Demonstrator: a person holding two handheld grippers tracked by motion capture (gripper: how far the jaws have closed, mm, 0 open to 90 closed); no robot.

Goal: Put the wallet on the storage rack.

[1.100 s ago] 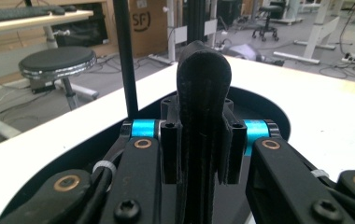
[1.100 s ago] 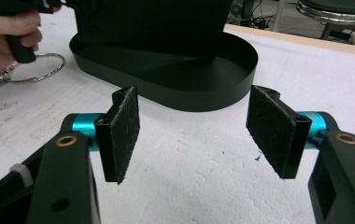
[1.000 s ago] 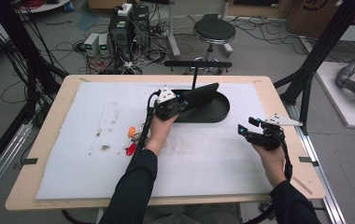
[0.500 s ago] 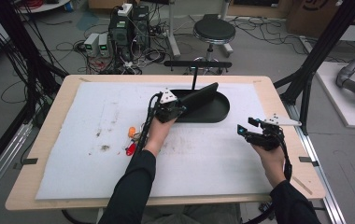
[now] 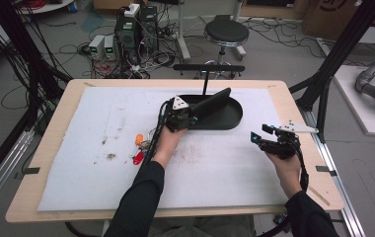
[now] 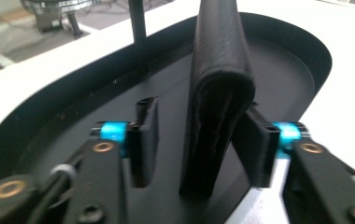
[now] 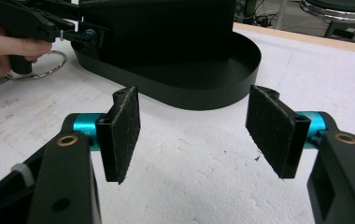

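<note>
A person works two hand-held claws at a bench [image 5: 52, 197] covered by a white foam sheet [image 5: 215, 168]. In the high view, the left claw [image 5: 191, 118] sits at the near rim of a black oval tray [image 5: 230, 120], where a black folded wallet [image 5: 210, 102] stands on edge, leaning. The left gripper view shows closer detail: the wallet's fold [image 6: 220, 84] sits between the jaws, which have just been opening; a clear gap shows on one side. The right claw [image 7: 199, 135] hovers wide open and empty over the foam, well apart from the tray [image 7: 203, 88].
</note>
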